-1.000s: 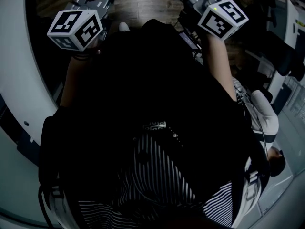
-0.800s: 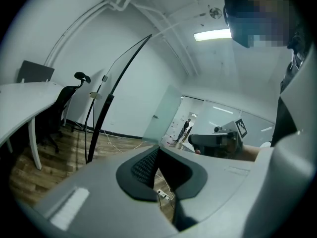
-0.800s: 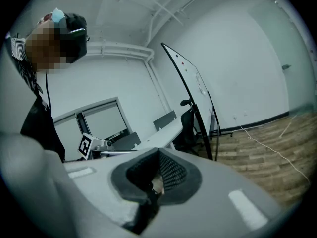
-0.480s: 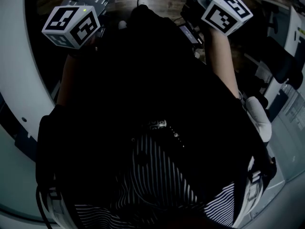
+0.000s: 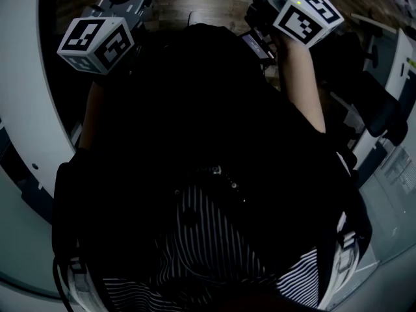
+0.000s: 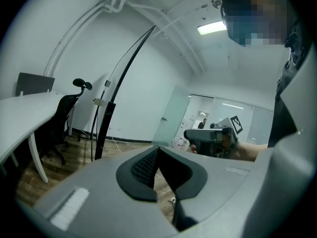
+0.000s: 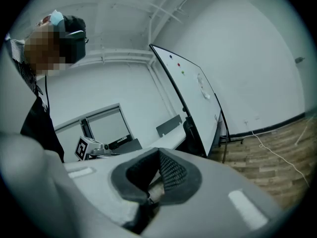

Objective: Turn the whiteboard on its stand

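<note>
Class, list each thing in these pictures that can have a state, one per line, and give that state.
Whiteboard: standing on its stand, neither claw touching it.
Left claw: shut, empty.
Right claw: shut, empty.
Ceiling light: switched on.
Office chair: unoccupied, beside the desk.

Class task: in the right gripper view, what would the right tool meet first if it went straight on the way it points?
Most likely the white desk just beyond the right tool's shut jaws, beside the whiteboard's lower edge. Nothing nearer shows, though depth is unclear.
</note>
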The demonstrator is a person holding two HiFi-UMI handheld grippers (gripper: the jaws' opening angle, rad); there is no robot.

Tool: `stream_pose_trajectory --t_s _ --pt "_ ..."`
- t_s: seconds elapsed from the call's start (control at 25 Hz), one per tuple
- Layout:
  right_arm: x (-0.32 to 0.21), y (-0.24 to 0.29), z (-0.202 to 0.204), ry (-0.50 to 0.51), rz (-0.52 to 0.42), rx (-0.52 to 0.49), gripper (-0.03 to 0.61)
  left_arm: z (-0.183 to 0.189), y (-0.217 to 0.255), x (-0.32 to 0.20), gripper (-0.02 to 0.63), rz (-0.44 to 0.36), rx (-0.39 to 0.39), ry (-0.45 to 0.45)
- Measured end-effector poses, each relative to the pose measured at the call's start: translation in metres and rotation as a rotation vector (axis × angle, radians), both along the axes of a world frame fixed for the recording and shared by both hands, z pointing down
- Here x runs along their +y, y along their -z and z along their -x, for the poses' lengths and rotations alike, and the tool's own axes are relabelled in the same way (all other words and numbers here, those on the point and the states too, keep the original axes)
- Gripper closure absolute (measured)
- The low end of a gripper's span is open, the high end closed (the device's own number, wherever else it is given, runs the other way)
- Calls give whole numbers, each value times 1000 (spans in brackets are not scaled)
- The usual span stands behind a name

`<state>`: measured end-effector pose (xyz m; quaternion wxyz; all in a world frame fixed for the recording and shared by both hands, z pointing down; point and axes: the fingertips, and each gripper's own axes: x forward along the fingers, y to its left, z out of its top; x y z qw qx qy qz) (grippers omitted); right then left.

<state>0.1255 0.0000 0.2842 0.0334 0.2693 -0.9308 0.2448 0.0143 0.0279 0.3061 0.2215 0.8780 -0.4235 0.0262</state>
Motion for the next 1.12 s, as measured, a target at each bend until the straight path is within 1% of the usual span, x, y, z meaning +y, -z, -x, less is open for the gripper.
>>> stream_pose_trajectory --t_s 0.16,0.36,0.56,0.72,0.8,0.88,0.96,1.12 --pt "-29 -5 5 26 5 -6 578 6 1 -27 614 -10 2 41" --pt "-55 -12 22 62 11 -22 577 22 -2 -52 614 -6 38 91" --pt "-103 -40 -3 61 28 -40 577 1 -29 -95 613 24 11 99" --pt "-110 -31 -46 77 43 -76 578 -36 -12 -103 614 46 -5 134" --pt "-108 -34 -58 98 55 -80 578 -44 -6 -102 614 45 -23 164" --pt "-115 -40 -63 113 66 -89 577 -48 -6 -109 614 52 -35 186" --pt "-125 -47 -64 119 77 -99 578 -50 -10 -117 614 70 -42 186" --pt "-136 -51 -51 127 88 -112 578 -40 -12 -124 614 82 -58 183"
